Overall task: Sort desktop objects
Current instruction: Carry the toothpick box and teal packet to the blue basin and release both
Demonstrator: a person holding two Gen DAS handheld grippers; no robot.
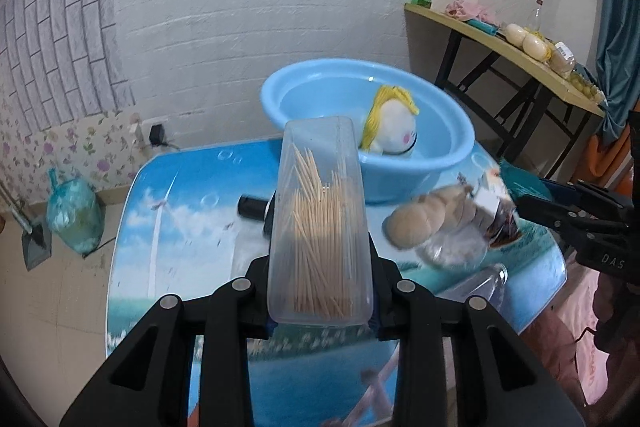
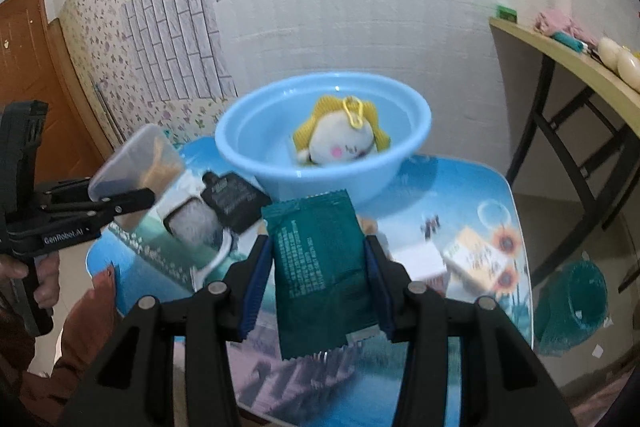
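Observation:
My left gripper (image 1: 320,247) is shut on a clear toothpick box (image 1: 320,187), lifted above the table (image 1: 180,195). From the right wrist view the same gripper (image 2: 136,203) and box (image 2: 136,163) appear at the left. My right gripper (image 2: 318,243) is shut on a dark green snack packet (image 2: 320,267), also off the table; in the left wrist view it (image 1: 524,205) comes in from the right, and the packet (image 1: 440,219) shows bread through its clear side. Behind both stands a blue basin (image 1: 420,163) (image 2: 248,155) with a yellow-haired plush doll (image 1: 394,131) (image 2: 340,143) inside.
A black bottle (image 2: 236,203) and a white brush-like item (image 2: 192,223) lie left of the basin. A sunflower-printed box (image 2: 480,255) and a white box (image 2: 420,259) lie at the right. A side table (image 1: 500,39), a green bin (image 2: 576,303) and a floor bag (image 1: 74,215) surround the table.

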